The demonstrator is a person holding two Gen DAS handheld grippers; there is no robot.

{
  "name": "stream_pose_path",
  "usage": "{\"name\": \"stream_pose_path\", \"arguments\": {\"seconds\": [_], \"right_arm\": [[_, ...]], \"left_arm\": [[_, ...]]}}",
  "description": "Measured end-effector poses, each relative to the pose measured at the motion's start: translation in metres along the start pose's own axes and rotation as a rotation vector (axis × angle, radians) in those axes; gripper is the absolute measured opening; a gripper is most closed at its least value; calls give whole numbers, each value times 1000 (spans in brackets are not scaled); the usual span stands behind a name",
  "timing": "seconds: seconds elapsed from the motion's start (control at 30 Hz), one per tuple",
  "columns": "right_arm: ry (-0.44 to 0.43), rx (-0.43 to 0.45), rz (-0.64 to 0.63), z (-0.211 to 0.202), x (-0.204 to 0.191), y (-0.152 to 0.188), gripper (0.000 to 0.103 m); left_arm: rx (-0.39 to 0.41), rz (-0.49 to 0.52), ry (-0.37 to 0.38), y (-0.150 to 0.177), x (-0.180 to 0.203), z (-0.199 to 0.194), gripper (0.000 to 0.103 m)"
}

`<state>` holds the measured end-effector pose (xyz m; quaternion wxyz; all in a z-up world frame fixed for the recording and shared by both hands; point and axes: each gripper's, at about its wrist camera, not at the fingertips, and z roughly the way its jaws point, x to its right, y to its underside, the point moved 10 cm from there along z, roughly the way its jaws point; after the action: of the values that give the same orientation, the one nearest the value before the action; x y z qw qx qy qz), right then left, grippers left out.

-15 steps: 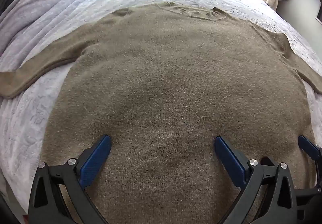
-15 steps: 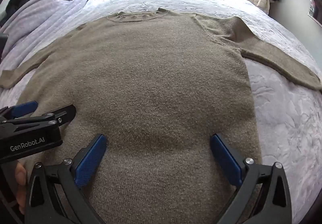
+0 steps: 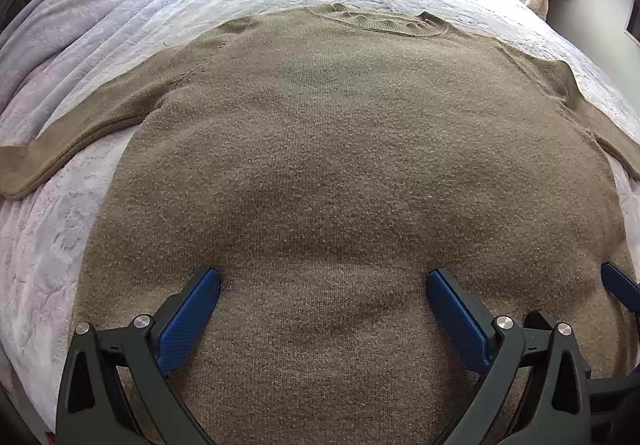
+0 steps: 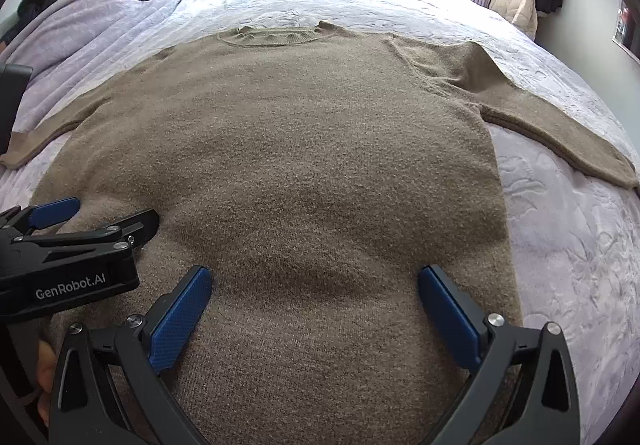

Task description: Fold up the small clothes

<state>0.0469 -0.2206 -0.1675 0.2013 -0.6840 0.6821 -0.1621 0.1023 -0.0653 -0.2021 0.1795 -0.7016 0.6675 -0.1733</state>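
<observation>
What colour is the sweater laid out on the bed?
The sweater is a plain brownish-taupe knit, with no pattern; the right wrist view shows it best.

The brown sweater (image 4: 304,165) lies flat across the bed (image 4: 560,253), so you have open air above its whole body up to the collar. To its right, bare quilt runs from the hem up to the outstretched right sleeve (image 4: 560,137), which bars that side. To its left, the left sleeve (image 3: 80,137) does the same, with a bunched lavender blanket (image 3: 80,25) rising beyond it. Both tongs hang spread wide over the hem; the left tongs (image 4: 94,215) crowd the right tongs (image 4: 314,315), just beside them over the sweater's lower left.
</observation>
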Motion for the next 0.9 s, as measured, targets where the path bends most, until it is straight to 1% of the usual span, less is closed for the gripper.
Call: {"name": "stream_pose_path", "arguments": {"seconds": [0.1,0.13,0.17,0.27,0.33,0.53,0.63,0.7,0.83,0.9], "right_arm": [[23,-43,-15,2,-1,1,103],[27,-36,-23,2,-1,0,103],[55,-10,-57,2,4,-1,103],[37,35,-56,-1,6,0,103],[33,48,-47,-1,5,-1,103],[46,33,-73,1,3,-2,103],[49,8,-82,2,3,0,103],[41,-19,-87,3,4,3,103],[32,-27,-84,1,2,1,103],[7,-24,-76,-3,2,-4,103]], "left_arm": [[-2,1,-5,0,0,-1,103],[1,2,-5,0,-1,-1,103],[0,1,-3,0,-1,-1,103],[-6,3,-6,1,0,0,103],[-6,1,-5,1,-1,0,103],[-10,2,-13,1,-1,1,103],[0,7,-15,1,0,1,103],[-5,17,-28,2,0,0,103],[-21,20,-31,-3,1,-6,103],[-28,14,-25,-7,1,-9,103]]}}
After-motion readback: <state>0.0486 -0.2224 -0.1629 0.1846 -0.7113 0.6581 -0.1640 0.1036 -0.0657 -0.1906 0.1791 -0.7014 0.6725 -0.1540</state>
